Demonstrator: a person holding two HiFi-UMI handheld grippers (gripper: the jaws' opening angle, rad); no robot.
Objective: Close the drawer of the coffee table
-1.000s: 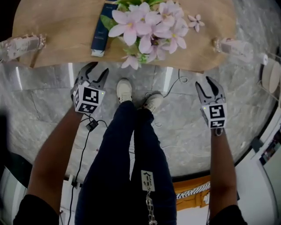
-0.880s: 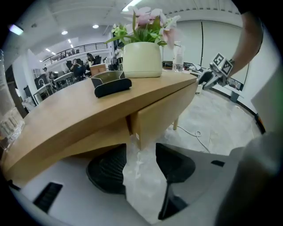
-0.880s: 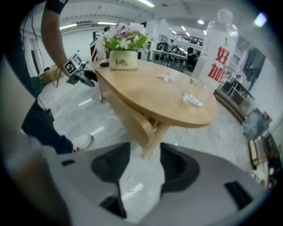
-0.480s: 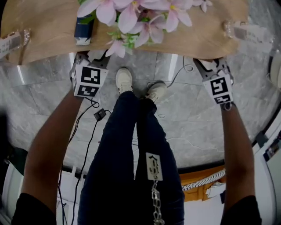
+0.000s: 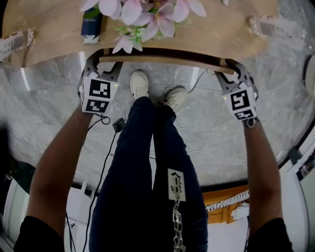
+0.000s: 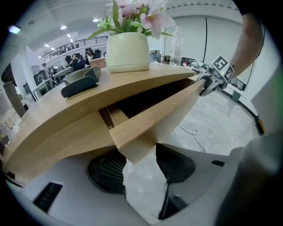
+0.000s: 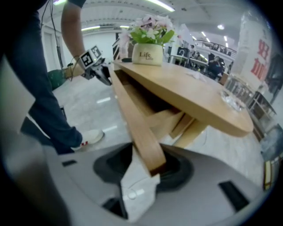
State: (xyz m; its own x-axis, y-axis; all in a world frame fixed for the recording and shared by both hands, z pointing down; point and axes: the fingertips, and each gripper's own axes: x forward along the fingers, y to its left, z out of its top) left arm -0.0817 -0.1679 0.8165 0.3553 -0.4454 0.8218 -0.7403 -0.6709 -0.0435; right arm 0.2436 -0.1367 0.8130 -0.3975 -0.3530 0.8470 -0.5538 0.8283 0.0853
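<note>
The coffee table fills the top of the head view, and its drawer stands partly pulled out towards you, a dark gap showing between the drawer front and the table edge. You have one gripper at each end of that front. Your left gripper has its fingers spread, with the left corner of the front board sitting between them, close against the right-hand finger. Your right gripper likewise has its fingers wide apart, and the right end of the board lies down between them. From above the drawer shows only as a thin wooden strip. The left gripper view looks into its shadowed hollow under the tabletop, and the right gripper view shows the drawer's side and the table's leg behind it. Each gripper view also catches the other gripper at the far end of the board. On the table stand a pale flower pot, hidden under its pink flowers from above, a dark box and a clear bottle.
</note>
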